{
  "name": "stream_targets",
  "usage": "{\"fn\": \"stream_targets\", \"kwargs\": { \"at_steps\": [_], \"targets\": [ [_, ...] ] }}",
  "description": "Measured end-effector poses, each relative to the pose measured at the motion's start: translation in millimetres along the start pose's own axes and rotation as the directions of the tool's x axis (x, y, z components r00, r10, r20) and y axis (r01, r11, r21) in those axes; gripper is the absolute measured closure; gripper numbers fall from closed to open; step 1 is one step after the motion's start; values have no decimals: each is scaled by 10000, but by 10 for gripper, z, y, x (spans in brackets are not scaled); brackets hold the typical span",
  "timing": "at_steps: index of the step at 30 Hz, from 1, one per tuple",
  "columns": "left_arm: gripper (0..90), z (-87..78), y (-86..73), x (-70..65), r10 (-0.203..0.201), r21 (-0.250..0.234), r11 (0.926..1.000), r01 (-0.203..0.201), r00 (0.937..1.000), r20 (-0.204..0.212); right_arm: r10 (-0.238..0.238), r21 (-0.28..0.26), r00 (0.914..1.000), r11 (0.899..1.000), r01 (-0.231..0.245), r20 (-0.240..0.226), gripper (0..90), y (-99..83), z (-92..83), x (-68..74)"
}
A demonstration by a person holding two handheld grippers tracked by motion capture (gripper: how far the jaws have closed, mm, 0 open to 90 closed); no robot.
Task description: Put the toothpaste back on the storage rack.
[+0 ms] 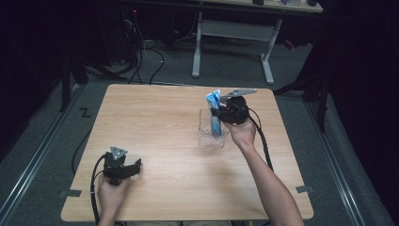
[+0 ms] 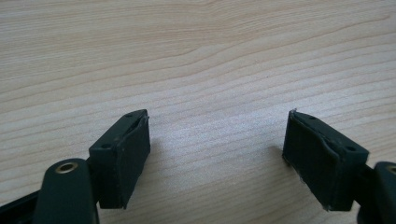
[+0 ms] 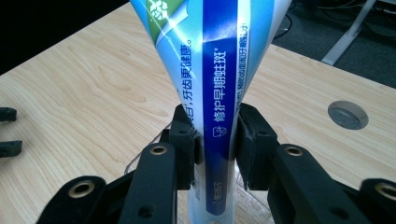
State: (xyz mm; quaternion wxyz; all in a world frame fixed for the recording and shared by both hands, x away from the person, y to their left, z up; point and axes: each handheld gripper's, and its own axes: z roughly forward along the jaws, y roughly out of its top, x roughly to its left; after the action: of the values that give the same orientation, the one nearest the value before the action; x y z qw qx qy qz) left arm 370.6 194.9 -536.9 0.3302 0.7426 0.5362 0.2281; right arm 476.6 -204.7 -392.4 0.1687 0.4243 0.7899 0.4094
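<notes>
Here, seen from above, a person works at a pale wooden table (image 1: 160, 122) with a black two-jaw tool in each hand. The right forearm stretches from the near edge toward the far right part of the tabletop, wrist slightly bent, hand wrapped around the right gripper (image 1: 221, 114). Its jaws are clamped on a blue and white toothpaste tube (image 1: 214, 112), which stands upright, its flat crimped end on top, with its lower part inside a clear plastic container (image 1: 207, 136). In the right gripper view the two pads press the tube's narrower lower section from both sides, and the tube widens above them.

The left hand rests at the near left corner of the table, holding the left gripper (image 1: 131, 165) low over the wood and pointing right. Its jaws stand wide apart; between them the left gripper view shows bare wood grain. The two hands are well apart.
</notes>
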Motion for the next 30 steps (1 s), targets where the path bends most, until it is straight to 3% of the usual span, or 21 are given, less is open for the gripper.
{"fn": "stream_targets", "kwargs": {
  "at_steps": [11, 30],
  "targets": [
    [234, 1, 0, -1, -17, -13, 10000, 17, 10000, -2, -62, 179, 10000, 9998, 60, 70, 705, -17, -23, 0],
    [233, 0, 0, 0, 3, 1, 10000, -3, 10000, -1, 331, 622, 9993, 9975, -343, 197, 705, -147, 65, -84]
  ]
}}
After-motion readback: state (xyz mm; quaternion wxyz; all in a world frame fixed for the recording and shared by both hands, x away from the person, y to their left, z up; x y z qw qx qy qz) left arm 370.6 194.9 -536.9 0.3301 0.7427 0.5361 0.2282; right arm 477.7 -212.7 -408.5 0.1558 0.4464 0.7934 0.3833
